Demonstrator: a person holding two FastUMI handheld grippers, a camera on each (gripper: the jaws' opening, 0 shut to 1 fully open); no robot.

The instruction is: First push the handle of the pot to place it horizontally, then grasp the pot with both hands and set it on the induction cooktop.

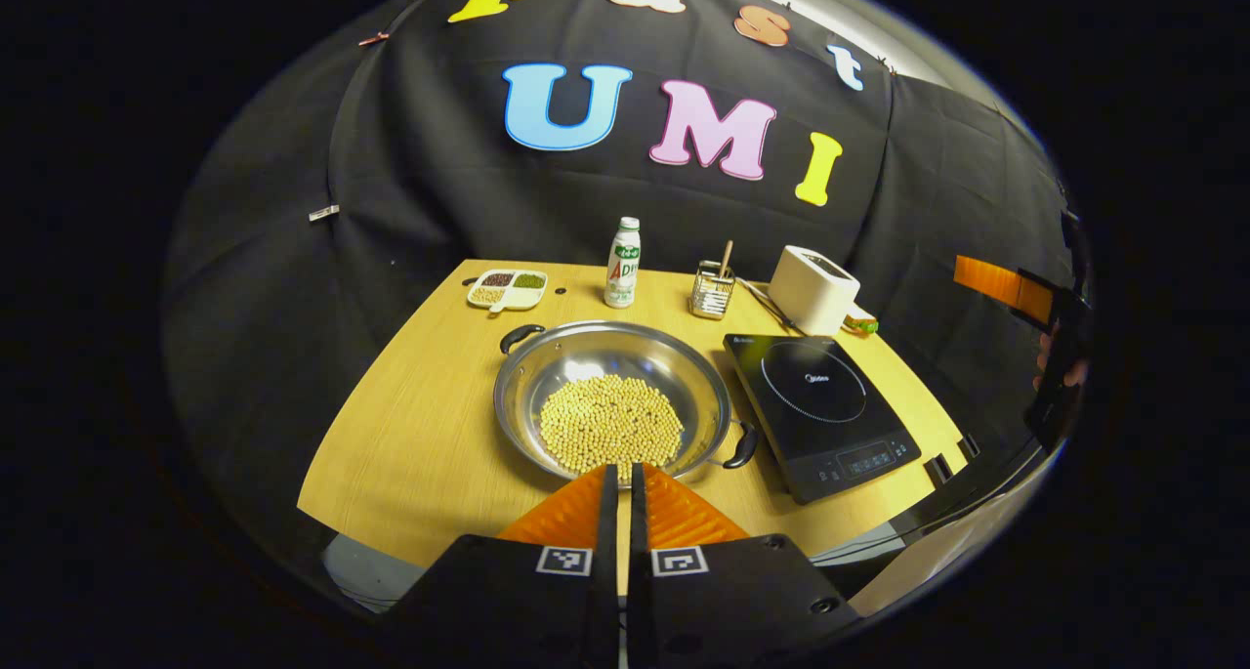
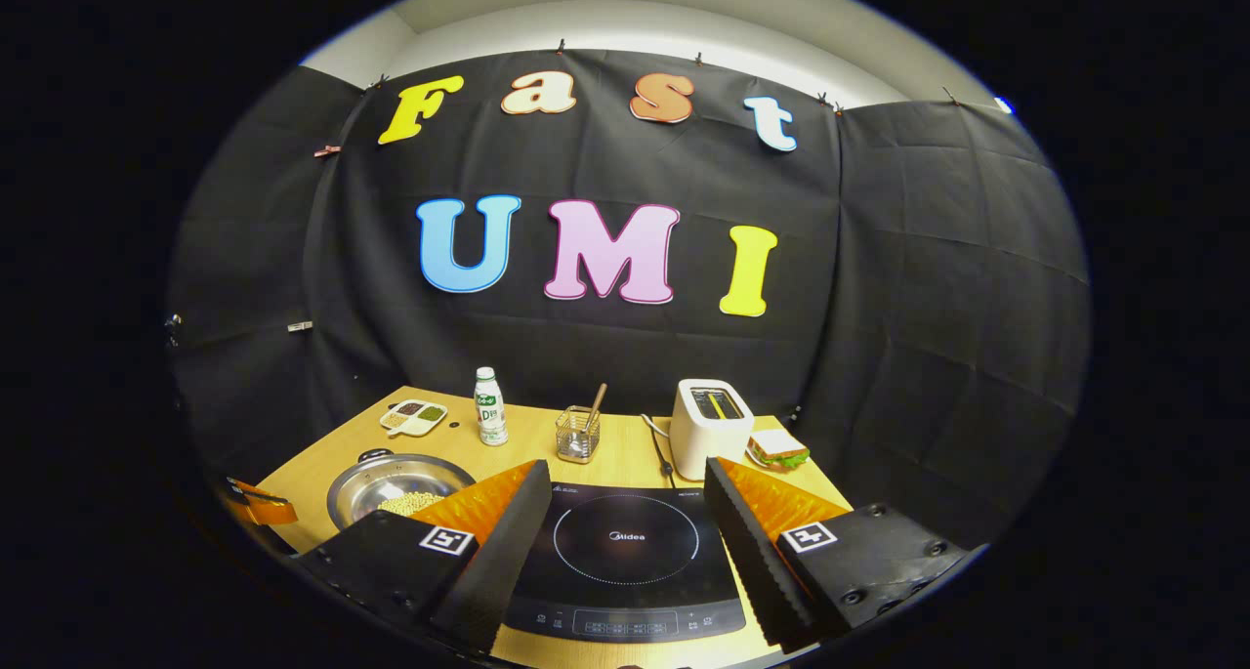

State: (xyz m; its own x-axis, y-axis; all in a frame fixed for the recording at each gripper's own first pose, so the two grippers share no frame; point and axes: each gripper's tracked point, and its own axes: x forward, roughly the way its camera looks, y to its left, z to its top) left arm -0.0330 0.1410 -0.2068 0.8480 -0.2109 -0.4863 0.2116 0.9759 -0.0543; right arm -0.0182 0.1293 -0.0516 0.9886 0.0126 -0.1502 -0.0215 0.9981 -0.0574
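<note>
Black cloth (image 2: 605, 356) hangs as the booth's wall behind and to both sides, creased in a grid of folds and held along its top edge by small clips (image 2: 328, 150). Above it a pale wall (image 2: 625, 24) shows, brightly lit. A light wooden desk (image 1: 420, 425) stands in front of the cloth, its top evenly lit.

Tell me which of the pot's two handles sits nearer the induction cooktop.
The near-right handle, beside the induction cooktop. The other handle is on the pot's far-left rim, toward the divided dish.
</note>
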